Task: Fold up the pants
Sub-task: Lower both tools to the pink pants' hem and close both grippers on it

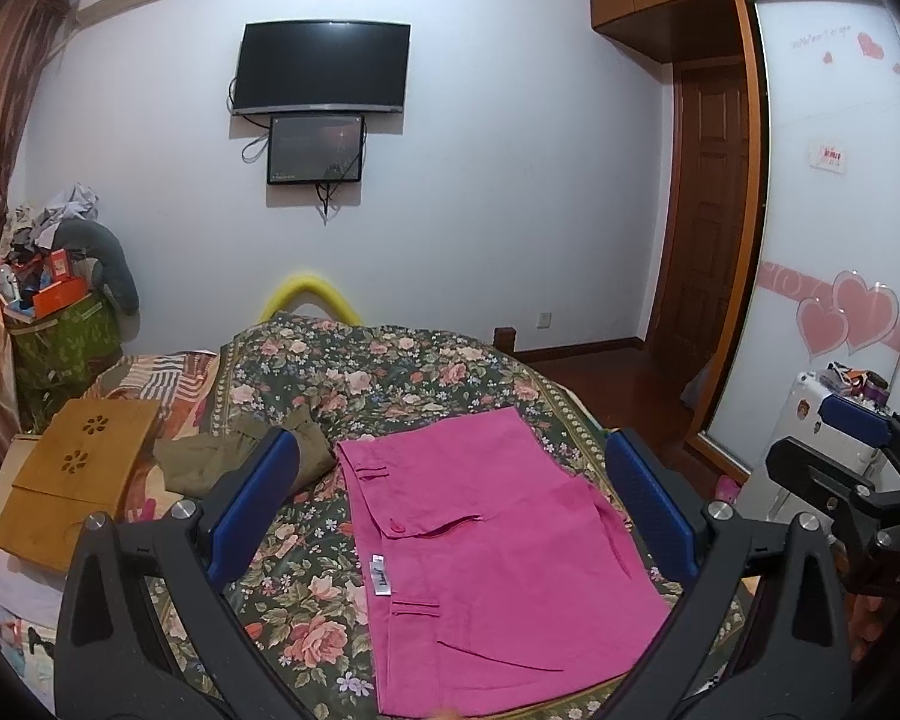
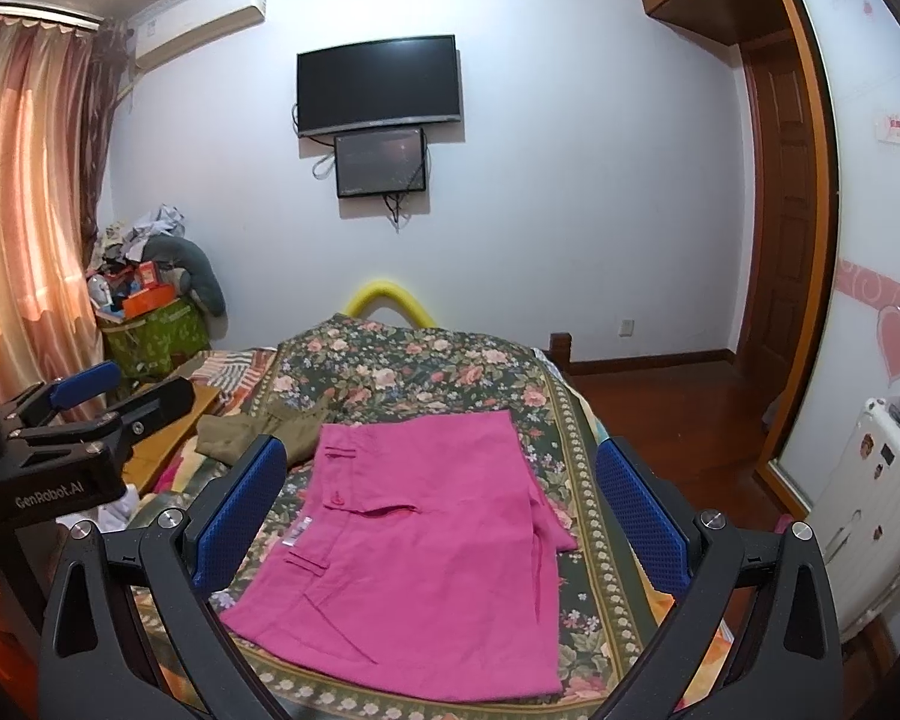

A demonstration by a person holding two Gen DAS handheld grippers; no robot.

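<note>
Left tongs gape over pink pants, near hem cropped.

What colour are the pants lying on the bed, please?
The pants are bright pink, clearest in the right wrist view.

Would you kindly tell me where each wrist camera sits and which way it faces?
Left wrist: on the left gripper, above the near end of the bed, facing the far wall; its open blue-padded fingers frame the folded pink pants, and the right gripper shows at right.
Right wrist: on the right gripper, same heading; its open fingers frame the pants, and the left gripper shows at left.
Shared: the pants, floral green bedspread, olive garment, black wall television.
</note>
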